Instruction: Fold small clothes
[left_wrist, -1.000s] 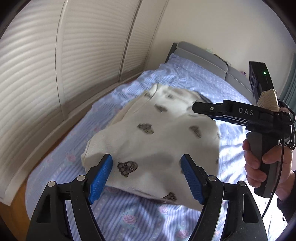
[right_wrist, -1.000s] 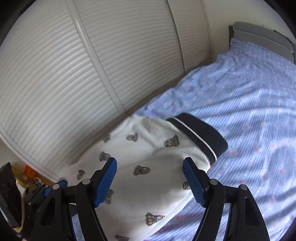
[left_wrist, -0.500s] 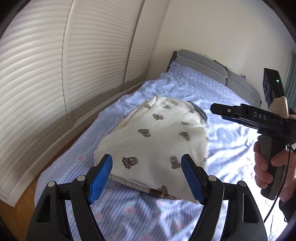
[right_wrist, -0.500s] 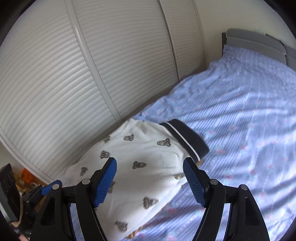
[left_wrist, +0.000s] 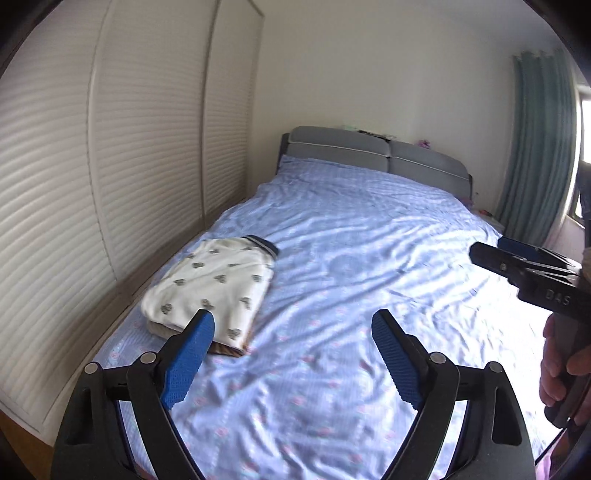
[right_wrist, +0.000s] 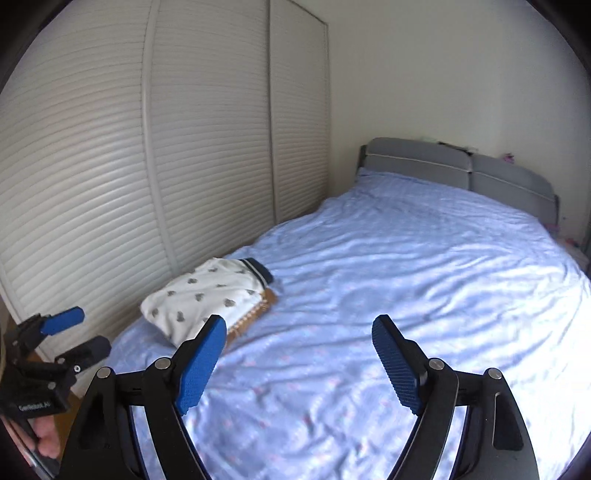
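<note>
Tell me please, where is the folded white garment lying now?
In both wrist views the folded white garment lies at the left edge of the bed, on a brown folded item, beside the louvred wardrobe doors, far from the grey headboard.

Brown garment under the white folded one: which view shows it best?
Right wrist view: the brown garment shows along the white folded top's near edge. The left wrist view shows only a dark sliver under one corner.

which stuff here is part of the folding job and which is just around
Job: folded white printed garment on a brown one; left claw and right claw, both open and empty.
Around: bed sheet, grey headboard, slatted wardrobe doors, green curtain.
</note>
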